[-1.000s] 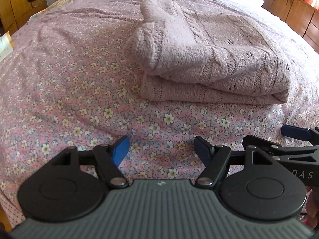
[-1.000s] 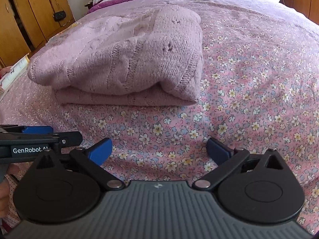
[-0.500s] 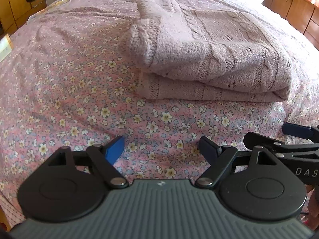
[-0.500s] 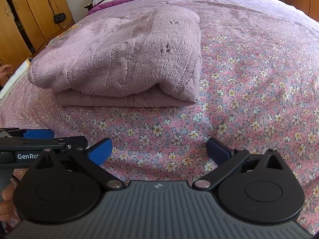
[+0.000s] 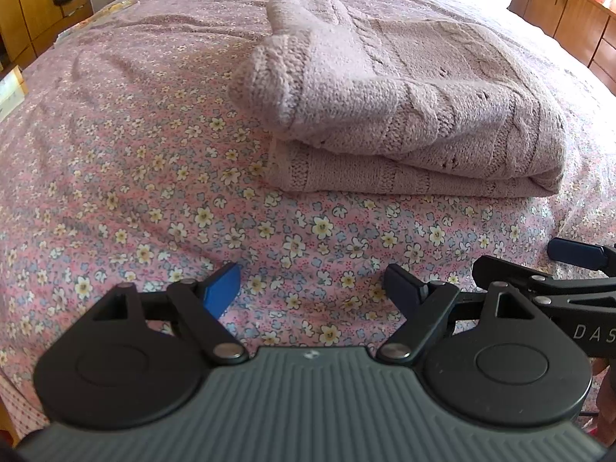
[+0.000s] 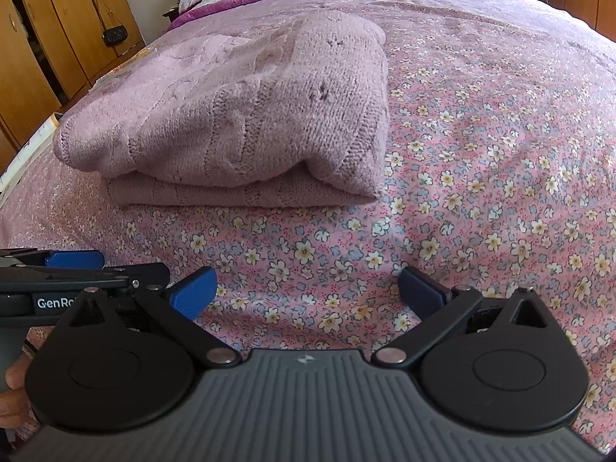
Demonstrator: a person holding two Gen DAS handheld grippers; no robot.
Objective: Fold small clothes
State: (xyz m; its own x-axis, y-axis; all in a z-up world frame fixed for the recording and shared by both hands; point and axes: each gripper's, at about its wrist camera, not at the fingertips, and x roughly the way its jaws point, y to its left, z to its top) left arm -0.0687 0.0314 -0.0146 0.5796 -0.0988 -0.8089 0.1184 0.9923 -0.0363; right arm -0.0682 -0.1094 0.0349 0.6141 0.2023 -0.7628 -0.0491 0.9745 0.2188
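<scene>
My left gripper (image 5: 312, 288) and right gripper (image 6: 306, 292) hover with jaws spread and empty, side by side above the pink floral bedspread (image 5: 154, 154), near the folded mauve cable-knit sweater (image 5: 404, 115) lying on it.

Black tongs (image 5: 310, 287) with blue pads (image 5: 221, 288), ribbed grey body, silver pivot screws.

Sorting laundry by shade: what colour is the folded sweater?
Pale dusty pink sweater, clearest in the right wrist view.

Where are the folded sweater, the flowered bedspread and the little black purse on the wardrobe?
folded sweater (image 5: 423, 88), left wrist view, top knitted layer.
flowered bedspread (image 5: 154, 177), left wrist view, bare patch left of the sweater.
black purse (image 6: 114, 34), right wrist view, its body.
</scene>
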